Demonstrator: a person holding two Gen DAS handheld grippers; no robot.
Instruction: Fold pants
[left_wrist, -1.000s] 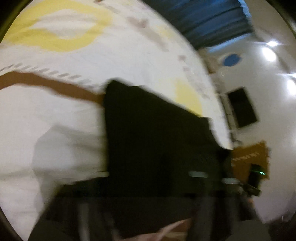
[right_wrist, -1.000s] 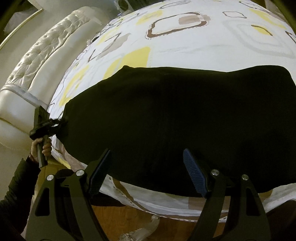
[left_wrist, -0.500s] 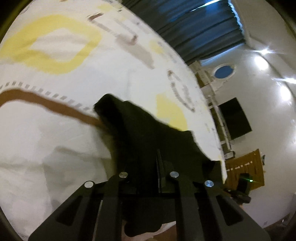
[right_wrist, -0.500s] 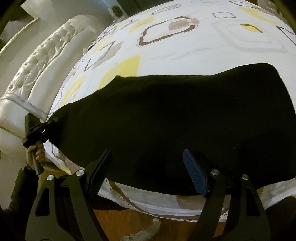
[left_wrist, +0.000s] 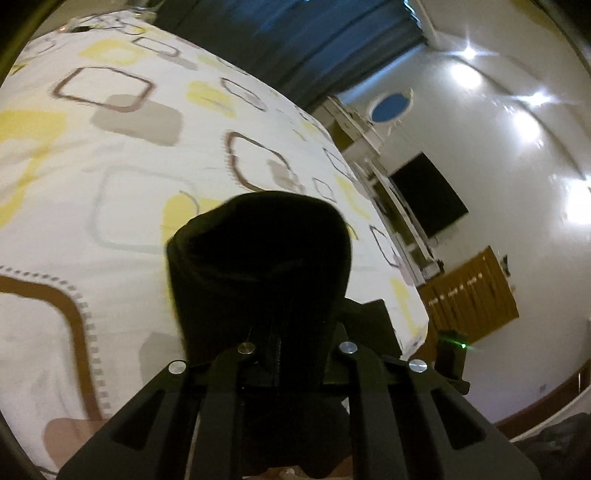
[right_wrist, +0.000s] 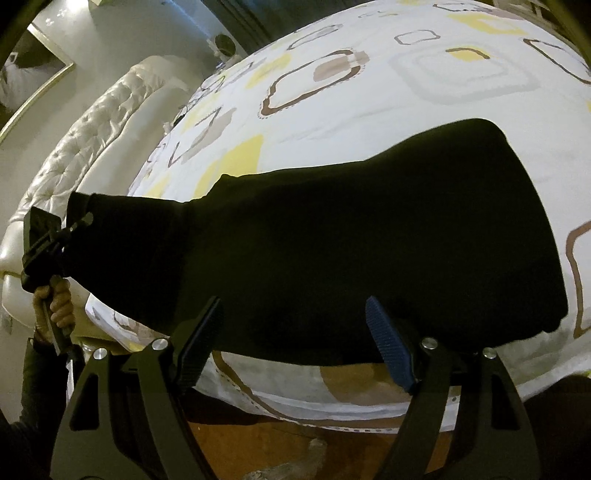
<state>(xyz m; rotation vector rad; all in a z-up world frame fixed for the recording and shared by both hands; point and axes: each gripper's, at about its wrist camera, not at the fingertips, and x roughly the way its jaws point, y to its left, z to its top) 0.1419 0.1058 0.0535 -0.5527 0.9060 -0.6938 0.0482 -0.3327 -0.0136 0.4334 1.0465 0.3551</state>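
Left tool (left_wrist: 291, 347) clamps black pants (right_wrist: 351, 251) above patterned bedspread (right_wrist: 424, 92).

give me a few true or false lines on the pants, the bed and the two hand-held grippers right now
1. The left hand-held gripper is clamped on the black pants. True.
2. The right hand-held gripper grips the pants. False: it is open, nothing between its fingers.
3. The pants lie on a patterned bedsheet. True.
4. The pants are neatly folded into a small square. False: they are spread long across the bed.
5. The headboard is dark wood. False: it is pale and tufted.
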